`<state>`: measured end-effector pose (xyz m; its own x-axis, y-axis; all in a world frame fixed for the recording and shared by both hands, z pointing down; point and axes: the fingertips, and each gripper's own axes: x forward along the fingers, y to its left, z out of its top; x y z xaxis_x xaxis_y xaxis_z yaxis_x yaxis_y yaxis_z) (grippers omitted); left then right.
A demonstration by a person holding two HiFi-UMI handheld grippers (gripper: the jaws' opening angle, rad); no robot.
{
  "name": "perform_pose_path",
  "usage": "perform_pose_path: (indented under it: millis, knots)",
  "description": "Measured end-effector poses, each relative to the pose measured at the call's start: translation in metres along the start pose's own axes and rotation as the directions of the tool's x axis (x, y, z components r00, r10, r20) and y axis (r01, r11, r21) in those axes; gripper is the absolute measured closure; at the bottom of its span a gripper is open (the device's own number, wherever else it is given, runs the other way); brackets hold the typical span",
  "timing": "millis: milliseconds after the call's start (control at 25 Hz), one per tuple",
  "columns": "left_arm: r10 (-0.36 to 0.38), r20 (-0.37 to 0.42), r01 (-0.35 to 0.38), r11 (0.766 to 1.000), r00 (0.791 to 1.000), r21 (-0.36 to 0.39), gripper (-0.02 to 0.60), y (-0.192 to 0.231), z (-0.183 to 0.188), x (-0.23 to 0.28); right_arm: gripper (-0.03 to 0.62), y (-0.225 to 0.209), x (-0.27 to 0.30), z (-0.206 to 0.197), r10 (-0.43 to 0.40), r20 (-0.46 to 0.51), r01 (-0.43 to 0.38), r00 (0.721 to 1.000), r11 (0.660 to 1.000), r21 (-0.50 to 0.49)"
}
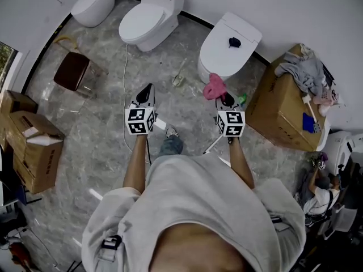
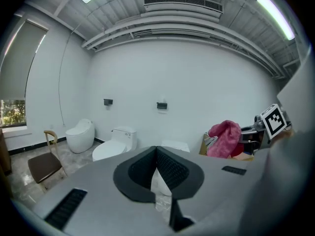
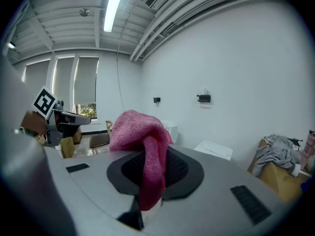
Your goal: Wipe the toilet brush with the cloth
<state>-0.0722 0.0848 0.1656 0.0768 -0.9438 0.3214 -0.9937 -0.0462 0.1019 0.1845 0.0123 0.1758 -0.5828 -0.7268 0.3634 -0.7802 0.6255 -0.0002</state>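
draping over the right tool (image 3: pixel 155 157) clamped on it, pink cloth (image 3: pixel 138 129) masking the tips; left tool (image 2: pixel 156 152) together, empty

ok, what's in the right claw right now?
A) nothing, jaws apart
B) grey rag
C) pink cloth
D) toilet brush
C: in the right gripper view the pink cloth is pinched between the jaws and drapes over them, and the head view shows it bunched at the tip of the right claw.
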Motion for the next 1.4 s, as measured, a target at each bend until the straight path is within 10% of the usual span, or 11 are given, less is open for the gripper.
perform_pose_path:
  millis: [480,1400]
  knots:
    - [-0.041,-0.018,0.041,0.999,0.999,-0.007,0.563,0.09,0.023,0.076,0.53,0.006,0.098,0.036,-0.062,-0.01,0.062,0.998,0.998,0.01]
    - [-0.089,-0.149,0.09,0.996,0.985,0.004,0.563,0.098,0.008,0.182,0.53,-0.023,0.195,0.021,-0.003,-0.095,0.007,0.995,0.999,0.047]
